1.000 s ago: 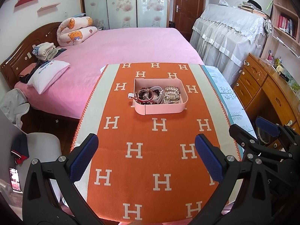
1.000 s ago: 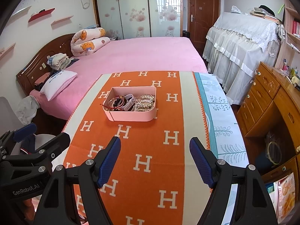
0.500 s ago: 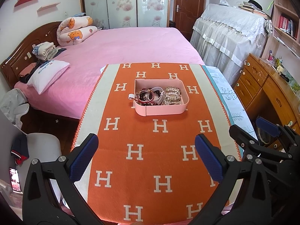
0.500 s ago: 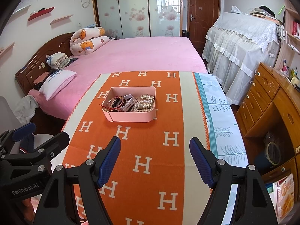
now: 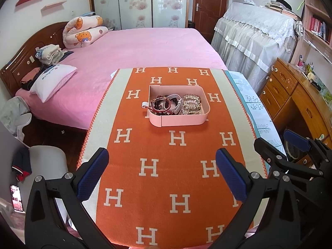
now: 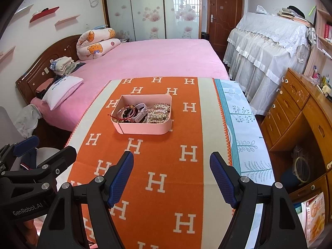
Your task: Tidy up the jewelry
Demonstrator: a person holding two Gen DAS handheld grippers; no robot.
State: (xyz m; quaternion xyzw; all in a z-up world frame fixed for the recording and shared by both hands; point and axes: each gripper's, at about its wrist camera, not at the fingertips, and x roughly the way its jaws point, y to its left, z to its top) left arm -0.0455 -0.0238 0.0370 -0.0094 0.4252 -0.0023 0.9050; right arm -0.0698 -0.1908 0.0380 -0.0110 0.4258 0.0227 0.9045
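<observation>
Pink tray (image 5: 182, 122) sits on the orange H-patterned cloth (image 5: 176, 166) over the surface, well ahead of both sets of jaws and roughly centred between them. Inside: red bangles (image 5: 160, 104) on its left, white watch band (image 5: 176, 103) in the middle, pearl bracelets (image 5: 192, 104) on its right (all tangled together). Left gripper (image 5: 161, 174) jaws wide apart, holding nothing. Right gripper (image 6: 171, 178) jaws also apart, holding nothing. Pink bed (image 6: 155, 60) lies beyond the tray.

Table (image 5: 253, 105), orange blanket (image 5: 166, 161), pink tray (image 5: 178, 119)
</observation>
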